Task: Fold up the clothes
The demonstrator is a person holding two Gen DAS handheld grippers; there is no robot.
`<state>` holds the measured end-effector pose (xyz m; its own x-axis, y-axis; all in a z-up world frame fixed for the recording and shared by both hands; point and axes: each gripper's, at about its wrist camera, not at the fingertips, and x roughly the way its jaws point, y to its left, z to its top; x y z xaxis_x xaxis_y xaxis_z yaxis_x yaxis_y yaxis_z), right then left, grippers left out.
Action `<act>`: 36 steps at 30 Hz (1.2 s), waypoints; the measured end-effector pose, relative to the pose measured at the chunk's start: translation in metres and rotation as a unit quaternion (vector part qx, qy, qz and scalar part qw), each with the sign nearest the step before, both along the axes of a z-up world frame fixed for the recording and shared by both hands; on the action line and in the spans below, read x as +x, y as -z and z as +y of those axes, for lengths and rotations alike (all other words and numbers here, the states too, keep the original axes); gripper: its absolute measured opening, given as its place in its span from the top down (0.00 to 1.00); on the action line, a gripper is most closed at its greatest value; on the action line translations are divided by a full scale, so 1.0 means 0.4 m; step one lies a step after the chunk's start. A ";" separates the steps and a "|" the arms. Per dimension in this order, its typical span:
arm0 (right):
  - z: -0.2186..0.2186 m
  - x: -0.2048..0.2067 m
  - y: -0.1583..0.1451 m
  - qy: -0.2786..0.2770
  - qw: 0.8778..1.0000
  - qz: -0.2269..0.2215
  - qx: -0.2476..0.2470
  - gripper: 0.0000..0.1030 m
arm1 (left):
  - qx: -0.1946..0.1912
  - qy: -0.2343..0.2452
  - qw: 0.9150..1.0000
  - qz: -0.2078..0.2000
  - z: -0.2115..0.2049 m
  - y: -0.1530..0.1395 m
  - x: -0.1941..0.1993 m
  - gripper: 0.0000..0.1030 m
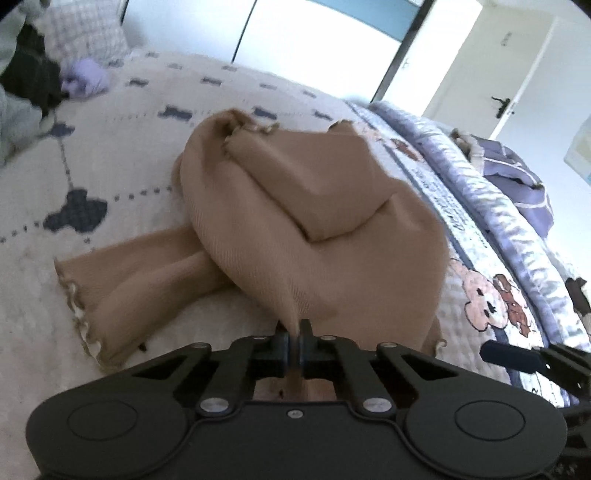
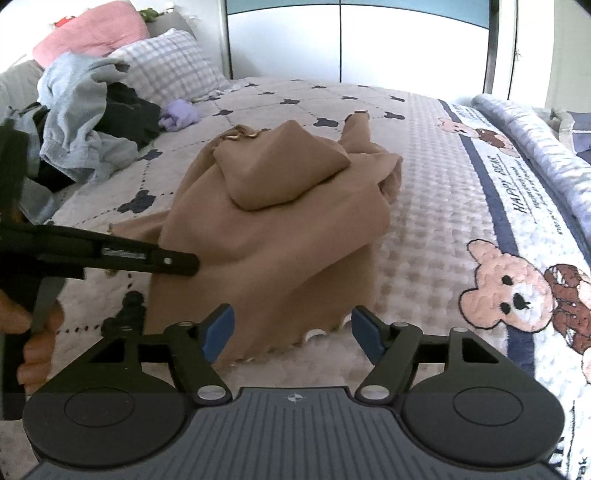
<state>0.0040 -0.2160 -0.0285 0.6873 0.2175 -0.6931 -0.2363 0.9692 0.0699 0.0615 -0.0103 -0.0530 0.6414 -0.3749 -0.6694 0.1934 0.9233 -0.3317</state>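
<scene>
nearest, the left gripper (image 1: 295,338) is pinching the near hem of the tan garment (image 1: 295,206), jaws pressed together on the cloth. the right gripper (image 2: 291,332) is hovering just over the frilled hem with jaws spread, holding nothing. the garment is lying bunched mid-bed on the quilt (image 2: 424,221), a sleeve trailing off to one side. lifting by one corner risks dragging the loose folded flap open. farther back, the clothes pile (image 2: 81,122) is waiting.

Tan garment (image 2: 280,221) on a cream bedspread (image 2: 424,206) with navy bear shapes; lilac-checked pillow (image 2: 173,66), pink cushion (image 2: 96,29)
</scene>
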 end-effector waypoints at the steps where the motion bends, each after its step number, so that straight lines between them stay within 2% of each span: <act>1: -0.002 0.000 -0.002 0.002 1.000 -0.001 -0.002 0.25 | 0.001 0.002 1.000 -0.003 0.000 -0.008 -0.008 1.00; 9: -0.016 0.001 -0.014 0.013 1.000 -0.007 -0.008 0.22 | -0.015 0.024 0.999 -0.014 0.028 -0.060 -0.083 1.00; 21: -0.020 0.008 -0.016 0.026 1.000 -0.003 -0.003 0.21 | -0.016 0.061 0.998 -0.017 0.043 -0.081 -0.186 1.00; 36: 0.003 0.045 0.017 0.030 0.999 0.021 0.009 0.20 | -0.023 0.079 0.997 0.008 0.127 -0.053 -0.260 1.00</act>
<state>0.0219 -0.2149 -0.0354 0.6695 0.1896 -0.7182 -0.1743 0.9800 0.0962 -0.0424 0.0405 -0.0317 0.5615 -0.5014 -0.6583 0.3306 0.8652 -0.3770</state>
